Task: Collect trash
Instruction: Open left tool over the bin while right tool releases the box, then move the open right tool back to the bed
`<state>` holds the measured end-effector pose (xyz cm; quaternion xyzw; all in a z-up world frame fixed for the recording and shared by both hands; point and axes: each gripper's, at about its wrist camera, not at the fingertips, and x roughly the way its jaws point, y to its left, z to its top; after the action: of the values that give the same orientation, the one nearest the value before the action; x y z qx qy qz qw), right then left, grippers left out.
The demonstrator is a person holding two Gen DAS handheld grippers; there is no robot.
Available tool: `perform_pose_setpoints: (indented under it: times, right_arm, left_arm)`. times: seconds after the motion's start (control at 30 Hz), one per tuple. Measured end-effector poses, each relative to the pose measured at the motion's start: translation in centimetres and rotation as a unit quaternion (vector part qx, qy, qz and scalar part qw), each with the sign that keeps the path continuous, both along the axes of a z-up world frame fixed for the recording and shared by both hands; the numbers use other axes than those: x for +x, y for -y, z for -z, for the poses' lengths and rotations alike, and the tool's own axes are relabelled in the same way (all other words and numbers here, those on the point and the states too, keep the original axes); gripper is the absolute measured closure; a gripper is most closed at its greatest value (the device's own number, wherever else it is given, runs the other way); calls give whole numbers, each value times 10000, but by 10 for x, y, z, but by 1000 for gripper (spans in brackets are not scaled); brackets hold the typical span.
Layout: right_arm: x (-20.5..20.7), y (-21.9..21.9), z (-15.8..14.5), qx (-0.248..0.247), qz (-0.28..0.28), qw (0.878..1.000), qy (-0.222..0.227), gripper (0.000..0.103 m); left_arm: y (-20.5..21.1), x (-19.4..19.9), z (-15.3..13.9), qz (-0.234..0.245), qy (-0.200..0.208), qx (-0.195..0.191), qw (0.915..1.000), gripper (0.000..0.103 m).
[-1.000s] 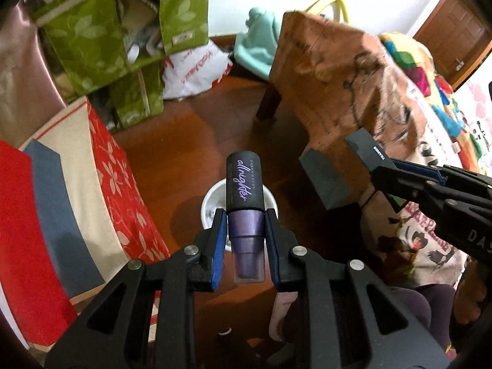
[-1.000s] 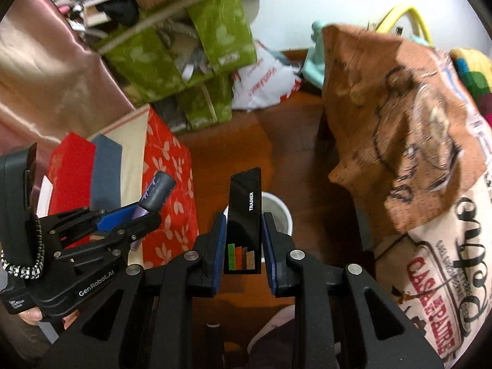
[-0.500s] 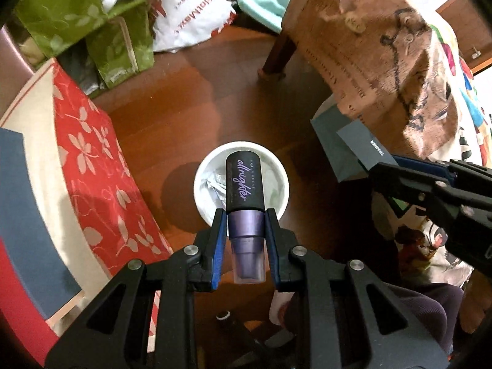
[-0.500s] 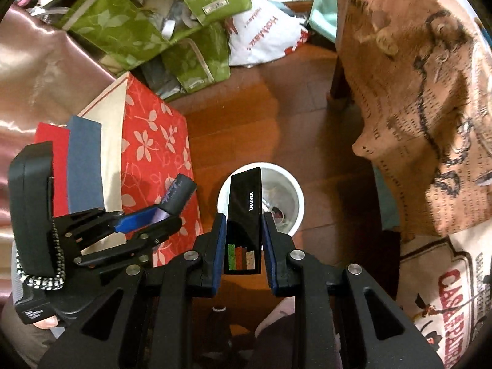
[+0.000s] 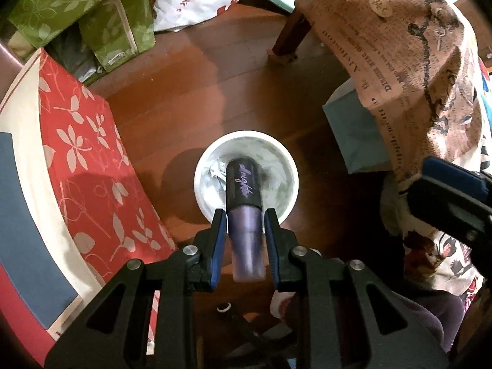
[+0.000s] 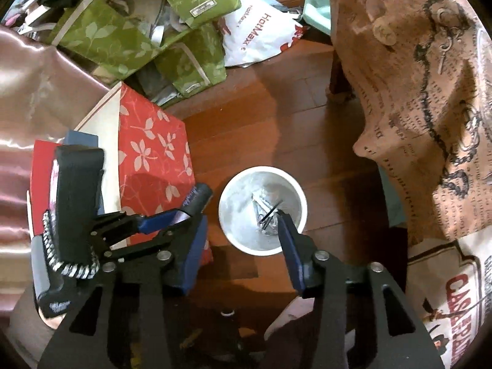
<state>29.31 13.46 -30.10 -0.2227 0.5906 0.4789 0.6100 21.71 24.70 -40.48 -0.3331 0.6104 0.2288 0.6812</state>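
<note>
Left wrist view looks straight down on a white trash cup (image 5: 246, 178) standing on the wooden floor (image 5: 190, 80), with crumpled wrappers in its bottom. The left gripper (image 5: 245, 240) has a purple spray bottle (image 5: 245, 215) between its blue pads, black cap hanging over the cup's mouth toward 12 o'clock; the jaws are opening, a sliver of gap shows on each side, and the bottle looks to be slipping free rather than firmly held. At 3 o'clock the right gripper (image 5: 452, 190) pokes in, nothing visible in it.

In the right wrist view, the right gripper (image 6: 241, 233) is spread wide and opening, with nothing between its fingers; the trash cup (image 6: 227, 230) sits just past them at 12 o'clock, holding foil scraps and something thin and dark. The left gripper (image 6: 172, 220) with its bottle (image 6: 198, 200) is at 9 o'clock, beside a red floral box (image 6: 153, 153).

By my judgement, the right hand's share is already dropped, the bottle's drop is under way, and whether more litter remains cannot be told from here.
</note>
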Motion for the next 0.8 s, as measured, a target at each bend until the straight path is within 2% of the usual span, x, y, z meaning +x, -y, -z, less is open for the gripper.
perform_pose_setpoints:
  times: [0.07, 0.27, 0.47, 0.63, 0.8]
  right_arm:
    - [3, 5, -5, 30, 31, 10000, 85, 58]
    - [16, 28, -29, 234, 223, 9989, 353, 59]
    - [28, 65, -73, 649, 505, 9927, 888, 59]
    - [40, 110, -116, 907, 711, 9809, 1565, 59]
    - [63, 169, -159, 1171, 1215, 9603, 2220, 59]
  left_arm:
    - [0, 1, 1, 7, -65, -1, 10000, 68]
    - [7, 3, -16, 165, -11, 202, 9997, 67]
    - [20, 0, -63, 241, 324, 596, 9974, 67]
    - [35, -2, -102, 275, 633, 908, 9935, 67]
    - [55, 1, -138, 335, 898, 1279, 9871, 67]
